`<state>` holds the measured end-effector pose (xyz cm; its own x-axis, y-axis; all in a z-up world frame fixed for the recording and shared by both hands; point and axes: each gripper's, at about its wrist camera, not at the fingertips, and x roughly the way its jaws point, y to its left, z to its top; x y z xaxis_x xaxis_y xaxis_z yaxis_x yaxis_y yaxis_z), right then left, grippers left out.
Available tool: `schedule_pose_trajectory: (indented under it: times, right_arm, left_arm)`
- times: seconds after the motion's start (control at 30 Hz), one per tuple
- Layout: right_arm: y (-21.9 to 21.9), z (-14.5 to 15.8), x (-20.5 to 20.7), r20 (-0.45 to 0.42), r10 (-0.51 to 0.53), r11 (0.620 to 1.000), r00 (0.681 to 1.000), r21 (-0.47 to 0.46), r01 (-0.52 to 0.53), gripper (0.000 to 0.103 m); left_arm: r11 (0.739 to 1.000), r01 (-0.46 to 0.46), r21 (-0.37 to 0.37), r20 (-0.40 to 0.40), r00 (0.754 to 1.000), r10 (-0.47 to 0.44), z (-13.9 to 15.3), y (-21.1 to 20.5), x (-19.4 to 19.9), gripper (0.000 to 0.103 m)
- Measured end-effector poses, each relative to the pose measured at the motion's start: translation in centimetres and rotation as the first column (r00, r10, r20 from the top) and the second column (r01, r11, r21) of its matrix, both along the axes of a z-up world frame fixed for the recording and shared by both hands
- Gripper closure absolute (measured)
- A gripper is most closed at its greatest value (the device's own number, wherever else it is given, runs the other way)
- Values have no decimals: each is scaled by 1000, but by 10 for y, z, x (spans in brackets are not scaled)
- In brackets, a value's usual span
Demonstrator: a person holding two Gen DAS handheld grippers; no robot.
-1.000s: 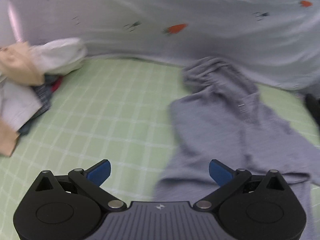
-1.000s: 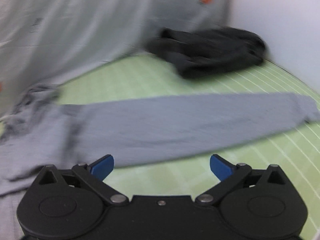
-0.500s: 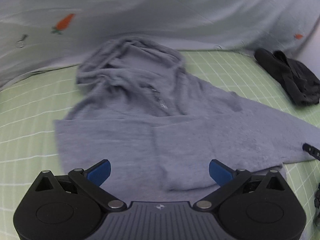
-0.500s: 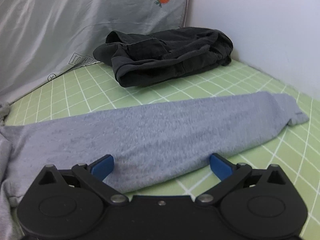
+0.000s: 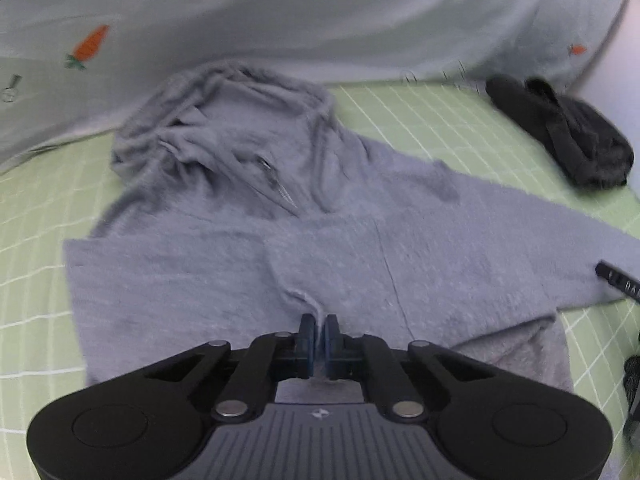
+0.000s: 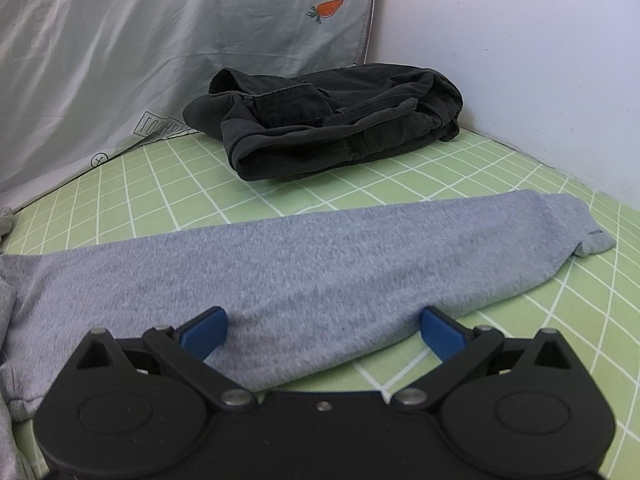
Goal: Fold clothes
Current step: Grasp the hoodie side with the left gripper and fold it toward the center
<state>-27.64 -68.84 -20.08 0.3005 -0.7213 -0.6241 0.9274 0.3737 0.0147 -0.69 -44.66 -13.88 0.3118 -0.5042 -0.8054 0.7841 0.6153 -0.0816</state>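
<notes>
On the green checked bed sheet, a grey hoodie lies spread flat, its hood bunched toward the far edge where a pale carrot-print quilt rises, and 1 sleeve stretched out toward the right edge by the wall. A folded black garment sits in the far right corner, well apart from the hoodie.

The left gripper has just been closing, and its 2 blue pads now stand pressed together on a small pinched ridge of the hoodie's fabric, near the body's lower middle. The right gripper stands wide apart, its 2 blue fingers straddling the near edge of the sleeve without pressing on it.

The step in hand looks like taking hold of the hoodie for its first fold: the left side has its grip, the right has not yet taken one. The next move likely calls for the right fingers to come together on the sleeve's edge, catching both layers of cloth, so the sleeve can be carried across the body. The pinch on the left is thin, so a firm pull could slip it or drag the whole hoodie across the sheet.
</notes>
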Motion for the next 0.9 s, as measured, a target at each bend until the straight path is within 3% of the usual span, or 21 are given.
schedule_pose_trajectory:
  times: [0.1, 0.23, 0.3, 0.4, 0.5, 0.53, 0.57, 0.63, 0.7, 0.8, 0.9]
  right_arm:
    - [0, 0, 0, 0, -1, 1000, 1000, 0, 1, 0]
    - [0, 0, 0, -1, -2, 1000, 1000, 1, 2, 0]
    - [0, 0, 0, -1, -2, 1000, 1000, 2, 2, 0]
    - [-1, 0, 0, -2, -2, 1000, 1000, 2, 2, 0]
    - [-1, 0, 0, -3, -5, 1000, 1000, 3, 5, 0]
    - [-1, 0, 0, -3, -5, 1000, 1000, 3, 5, 0]
    - [-1, 0, 0, -3, -5, 1000, 1000, 3, 5, 0]
    - [-1, 0, 1, -5, -5, 1000, 1000, 4, 5, 0]
    - [-1, 0, 0, -5, -3, 1000, 1000, 5, 3, 0]
    - [-2, 1, -1, -1, 11, 1000, 1000, 8, -11, 0]
    - [-8, 3, -5, -6, 41, 999, 999, 24, -41, 0]
  left_arm:
    - [998, -45, -32, 51, 998, 46, 15, 19, 2, 98]
    - [993, -114, -15, 153, 982, 115, 29, 48, 7, 98]
    - [983, -184, 4, 154, 971, 182, 26, 65, 15, 98]
    - [944, -324, 64, 91, 944, 318, 9, 86, 35, 96]
    - [905, -416, 87, 20, 909, 415, -1, 98, 50, 78]
    - [901, -424, 87, 17, 905, 424, 1, 99, 52, 61]
    - [900, -429, 77, 25, 903, 428, 4, 100, 52, 35]
    - [901, -433, 36, 49, 901, 431, 15, 99, 48, 5]
    - [903, -429, -21, 50, 902, 430, 26, 97, 45, 2]
    - [922, -382, -63, 18, 923, 384, 33, 85, 42, 0]
    - [954, -300, 13, 37, 953, 300, 18, 62, 37, 0]
